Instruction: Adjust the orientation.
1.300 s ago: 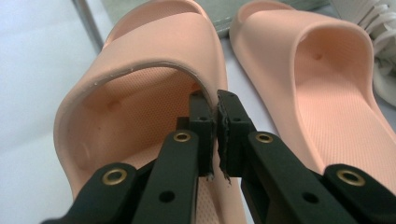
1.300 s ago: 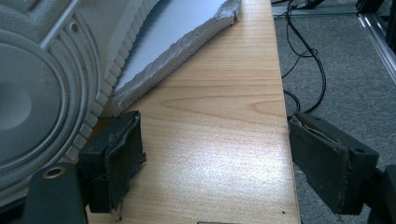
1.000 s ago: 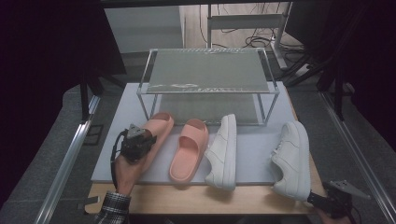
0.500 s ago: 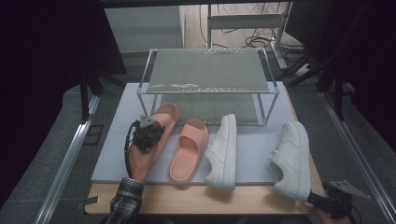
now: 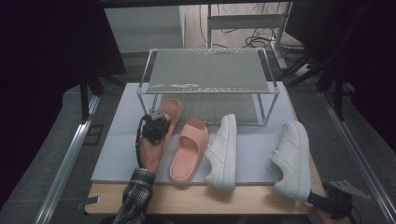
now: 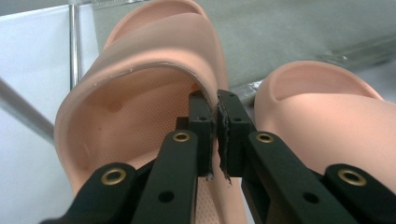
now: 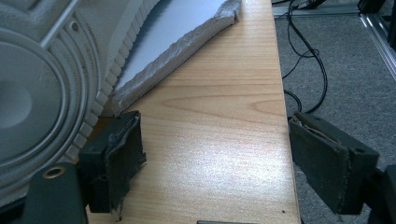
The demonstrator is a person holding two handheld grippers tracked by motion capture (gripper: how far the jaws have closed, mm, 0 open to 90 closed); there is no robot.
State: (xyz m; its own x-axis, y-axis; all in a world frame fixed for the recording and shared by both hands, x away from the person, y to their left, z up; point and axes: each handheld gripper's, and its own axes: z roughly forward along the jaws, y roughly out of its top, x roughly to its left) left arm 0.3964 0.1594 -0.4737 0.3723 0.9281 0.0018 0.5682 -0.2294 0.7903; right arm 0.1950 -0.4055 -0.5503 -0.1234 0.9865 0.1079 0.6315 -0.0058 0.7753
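While the left gripper (image 6: 218, 135) is clamped tight on the strap edge of the left pink slide (image 5: 167, 116), that slide lies at the left foot of the wire rack (image 5: 208, 70), its toe under the rack's near left corner post. Its pair, the right pink slide (image 5: 189, 149), sits just beside it to the right, with little gap between them. Further right, a white sneaker (image 5: 223, 151) lies close alongside, and a second white sneaker (image 5: 292, 158) stands well apart near the mat's right edge. Left of the held slide the grey mat (image 5: 116, 149) is bare to its edge. At the near right table corner, the right gripper (image 7: 215, 158) rests with jaws wide and nothing between them, over bare wooden table (image 7: 224, 93), beside the sneaker's sole.
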